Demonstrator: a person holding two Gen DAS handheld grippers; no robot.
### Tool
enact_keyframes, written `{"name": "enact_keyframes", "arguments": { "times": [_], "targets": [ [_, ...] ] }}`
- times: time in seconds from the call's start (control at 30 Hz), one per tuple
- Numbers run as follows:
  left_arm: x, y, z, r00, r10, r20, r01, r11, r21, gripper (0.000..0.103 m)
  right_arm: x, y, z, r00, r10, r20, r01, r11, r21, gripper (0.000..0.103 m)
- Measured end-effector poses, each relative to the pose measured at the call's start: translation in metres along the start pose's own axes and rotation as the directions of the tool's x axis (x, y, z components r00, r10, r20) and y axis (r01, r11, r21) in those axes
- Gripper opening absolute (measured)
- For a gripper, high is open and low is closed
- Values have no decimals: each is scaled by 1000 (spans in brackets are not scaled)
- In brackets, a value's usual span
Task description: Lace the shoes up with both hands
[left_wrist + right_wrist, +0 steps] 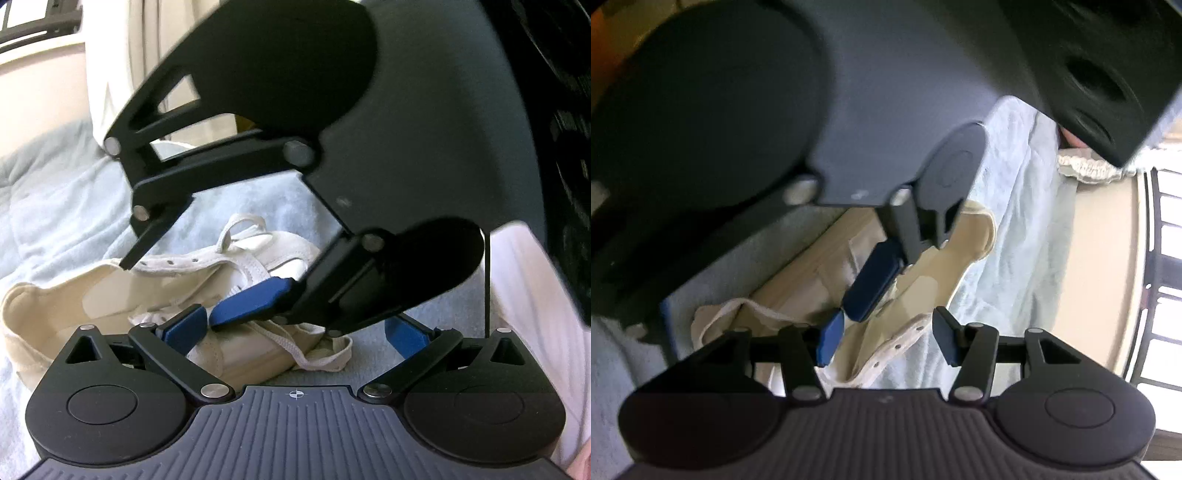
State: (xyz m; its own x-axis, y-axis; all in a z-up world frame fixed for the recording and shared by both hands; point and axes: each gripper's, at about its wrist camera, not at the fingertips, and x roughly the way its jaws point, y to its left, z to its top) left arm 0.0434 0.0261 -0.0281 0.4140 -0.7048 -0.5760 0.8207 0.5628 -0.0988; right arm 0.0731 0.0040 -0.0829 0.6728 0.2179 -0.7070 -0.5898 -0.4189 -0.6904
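Observation:
A cream canvas shoe (110, 291) lies on its side on a pale blue blanket (66, 206), its eyelet row (173, 263) facing up. A flat white lace (317, 356) trails loose off the shoe's near side, and a lace loop (245, 223) stands at the far side. My left gripper (293, 332) is open just above the shoe and lace, with nothing between its pads. My right gripper (886, 341) is also open, over the eyelet strip (905, 336). In the left wrist view, one blue finger (251, 302) of the right gripper crosses over the shoe close to my left pad (184, 328).
White curtains (122, 55) hang behind the bed. A person's white sleeve (535, 314) is at the right. The right wrist view shows a barred window (1167, 258), a cream wall (1104, 258) and a frilled pillow edge (1086, 168). The two tools crowd each other over the shoe.

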Motion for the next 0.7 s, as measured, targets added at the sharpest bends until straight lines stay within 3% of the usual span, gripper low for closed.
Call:
{"name": "enact_keyframes", "arguments": {
  "times": [0.1, 0.2, 0.23, 0.33, 0.43, 0.5, 0.6, 0.67, 0.7],
  "targets": [
    [3, 3, 0, 1000, 6, 4, -6, 1000, 11, 103, 2, 1, -9, 999, 6, 34, -4, 997, -74, 45],
    [5, 9, 1, 1000, 1, 12, -1, 1000, 2, 103, 2, 2, -15, 1000, -9, 15, 12, 989, -146, 37],
    [6, 11, 2, 1000, 0, 12, 0, 1000, 1, 103, 1, -5, -18, 1000, -14, 13, 16, 994, -105, 37],
    [8, 15, 2, 1000, -1, 10, 1, 1000, 10, 103, -1, -40, -31, 998, -62, 25, 58, 986, 157, 18],
    [8, 19, 3, 1000, -3, 5, 3, 1000, 12, 103, -3, -68, -45, 997, -33, 68, -1, 896, 444, 10],
    [3, 24, 6, 1000, -17, 6, 17, 1000, 7, 103, -2, -65, -48, 997, -42, 72, 0, 863, 506, 10],
    [-16, 46, 8, 998, -46, 52, 50, 996, -71, 103, 5, -51, -43, 997, -81, 13, 62, 849, 525, 10],
    [-31, 67, 9, 992, -81, 100, 95, 985, -145, 103, 5, -54, -44, 996, -85, -6, 70, 774, 629, 8],
    [-35, 75, 9, 989, -102, 109, 120, 978, -169, 103, -2, -54, -52, 995, -102, -23, 90, 726, 682, 15]
  ]
}}
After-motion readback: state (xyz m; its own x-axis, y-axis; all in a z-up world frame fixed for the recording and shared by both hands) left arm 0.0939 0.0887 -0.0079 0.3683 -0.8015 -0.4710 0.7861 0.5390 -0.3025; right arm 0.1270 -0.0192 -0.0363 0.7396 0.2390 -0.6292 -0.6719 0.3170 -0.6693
